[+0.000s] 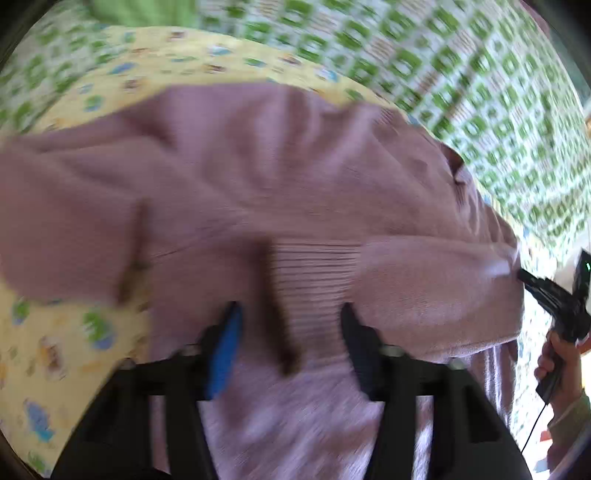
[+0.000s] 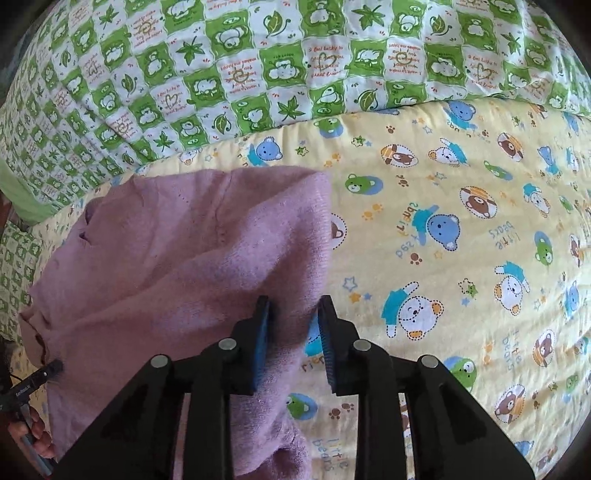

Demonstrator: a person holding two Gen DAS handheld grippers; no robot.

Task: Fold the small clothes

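Note:
A small pink knitted sweater (image 1: 280, 192) lies on a yellow bear-print sheet (image 1: 55, 362). My left gripper (image 1: 290, 314) is open, its fingers straddling the sweater's ribbed hem; the view is blurred. In the right wrist view the sweater (image 2: 177, 258) lies to the left, partly folded. My right gripper (image 2: 293, 306) is partly open, with the sweater's right edge between its fingers, not pinched. The right gripper also shows at the right edge of the left wrist view (image 1: 554, 295), and the left gripper at the lower left of the right wrist view (image 2: 40, 376).
A green-and-white checked quilt (image 2: 258, 74) covers the bed behind the yellow sheet (image 2: 461, 258). A plain green cloth (image 1: 140, 11) lies at the far edge. The holder's hand (image 1: 557, 365) grips the right tool.

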